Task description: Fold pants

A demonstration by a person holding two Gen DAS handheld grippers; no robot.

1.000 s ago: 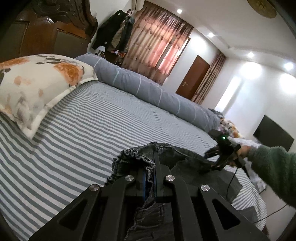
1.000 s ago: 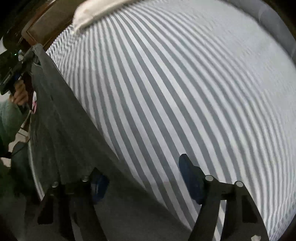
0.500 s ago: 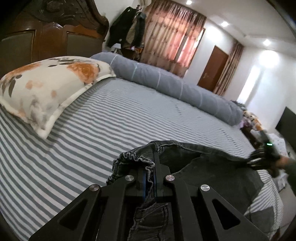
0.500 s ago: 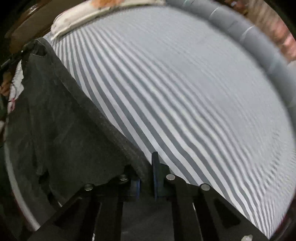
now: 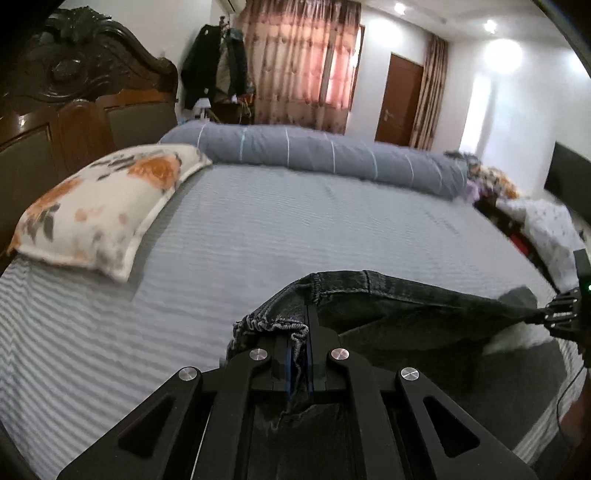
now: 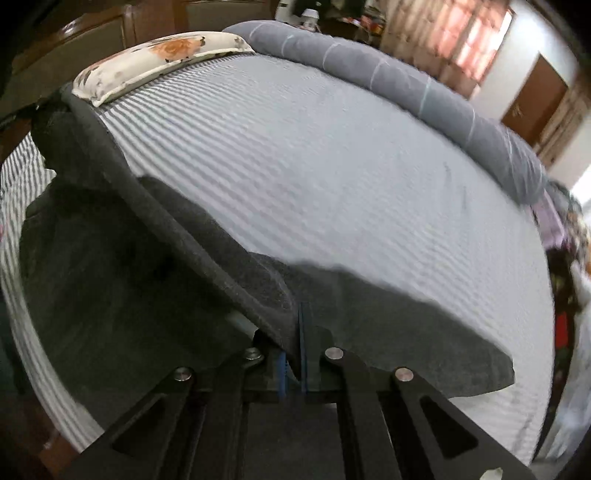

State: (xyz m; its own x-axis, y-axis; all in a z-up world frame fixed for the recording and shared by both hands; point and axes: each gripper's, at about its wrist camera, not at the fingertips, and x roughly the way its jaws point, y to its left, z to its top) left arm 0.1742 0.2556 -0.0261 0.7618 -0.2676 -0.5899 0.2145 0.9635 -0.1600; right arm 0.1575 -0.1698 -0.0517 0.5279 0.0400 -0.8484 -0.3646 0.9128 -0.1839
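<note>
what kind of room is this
A bedroom, most likely in a home: a wide bed with a striped sheet, a floral pillow against a carved wooden headboard, and curtains over the window.

A wide bed (image 5: 288,221) fills the middle of the left wrist view, its sheet striped grey and white. At the upper left stands a dark carved wooden headboard (image 5: 85,85), with a floral pillow (image 5: 107,206) – white with orange blooms – lying below it. A long grey bolster (image 5: 325,155) runs across the far edge of the bed. Behind it, top centre, pinkish curtains (image 5: 303,62) glow with daylight, dark coats (image 5: 214,70) hanging to their left. A brown door (image 5: 400,103) sits right of centre in a white wall (image 5: 517,122). Ceiling spotlights (image 5: 399,7) shine at the top – a dark screen (image 5: 569,184) at the right edge.
</note>
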